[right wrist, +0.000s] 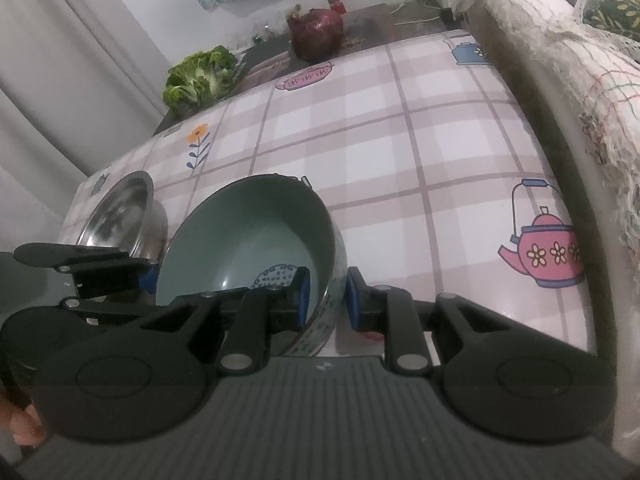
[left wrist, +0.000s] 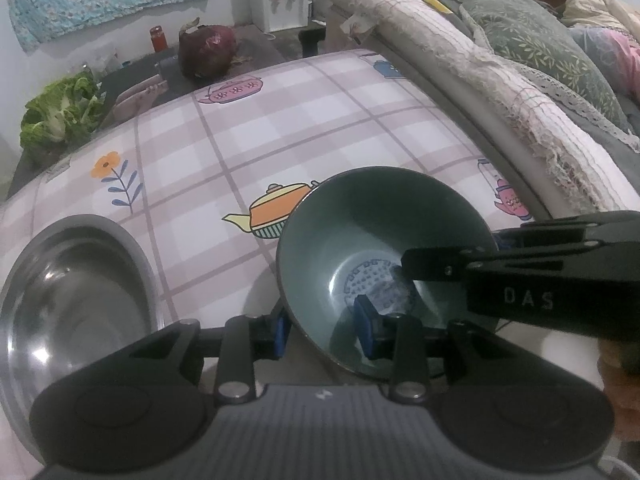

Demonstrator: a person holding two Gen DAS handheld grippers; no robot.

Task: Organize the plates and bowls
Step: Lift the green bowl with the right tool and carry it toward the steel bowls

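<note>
A teal bowl [left wrist: 380,216] [right wrist: 248,232] with a dotted pattern inside stands near the front of the checked tablecloth [left wrist: 320,128] [right wrist: 400,140]. My left gripper [left wrist: 324,330] straddles the bowl's near wall, one blue pad outside and one inside, both clear of the wall. My right gripper [right wrist: 326,300] straddles the wall on the opposite side, and a narrow gap shows at each pad. In the left wrist view the right gripper [left wrist: 452,252] reaches in over the rim from the right. A steel bowl [left wrist: 80,300] [right wrist: 120,208] sits just left of the teal one.
A lettuce [left wrist: 60,120] [right wrist: 200,76], a dark red cabbage [left wrist: 208,50] [right wrist: 316,34] and a red jar [left wrist: 157,38] stand on a dark surface beyond the table's far edge. A cloth-draped sofa edge [left wrist: 480,72] [right wrist: 560,60] runs along the table's right side.
</note>
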